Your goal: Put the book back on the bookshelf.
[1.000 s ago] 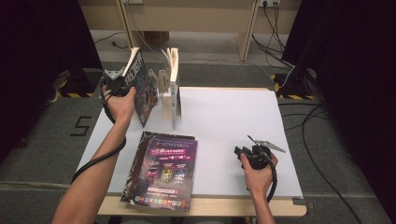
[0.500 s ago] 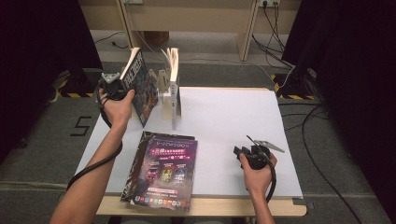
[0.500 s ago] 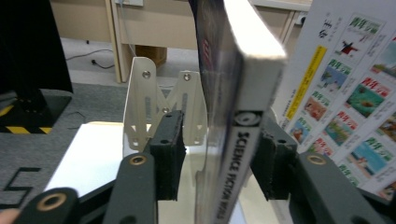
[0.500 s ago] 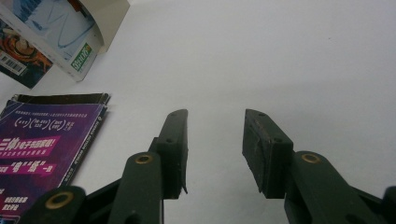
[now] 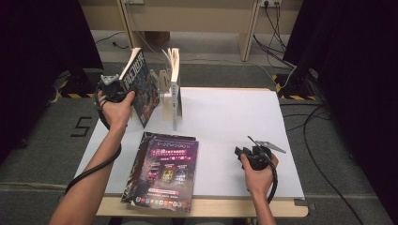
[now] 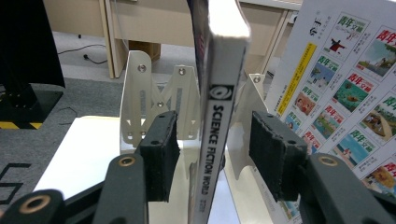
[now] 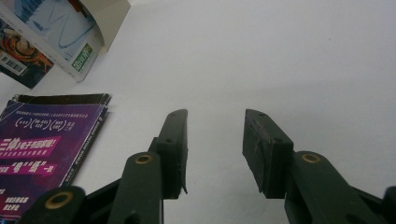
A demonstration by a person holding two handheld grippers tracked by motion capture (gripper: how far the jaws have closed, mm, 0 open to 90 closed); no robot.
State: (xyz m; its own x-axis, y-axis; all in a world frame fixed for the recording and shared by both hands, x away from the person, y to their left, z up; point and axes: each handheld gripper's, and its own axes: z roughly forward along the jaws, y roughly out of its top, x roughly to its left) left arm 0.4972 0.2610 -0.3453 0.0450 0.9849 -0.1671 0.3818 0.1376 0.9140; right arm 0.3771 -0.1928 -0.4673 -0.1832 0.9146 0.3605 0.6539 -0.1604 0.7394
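A dark science-fiction magazine (image 5: 141, 89) stands tilted on its edge at the left side of a white slotted rack (image 5: 164, 82). My left gripper (image 5: 112, 89) is at its spine. In the left gripper view the spine (image 6: 224, 93) stands between the jaws of my left gripper (image 6: 212, 140), with a gap to each pad. The jaws have just been opening. A second magazine (image 5: 175, 89) stands upright in the rack, its back cover (image 6: 355, 70) facing the camera. My right gripper (image 5: 244, 152) rests near the table's front right, open and with nothing between its jaws (image 7: 215, 140).
A small pile of purple-covered magazines (image 5: 166, 168) lies flat at the front of the white table (image 5: 234, 117), left of the right gripper; its corner (image 7: 42, 149) appears in the right gripper view. Cables trail on the floor to the right.
The left hand has shifted slightly to the left at the tilted magazine's spine. The magazine stays leaning by the rack. The right hand has not moved.
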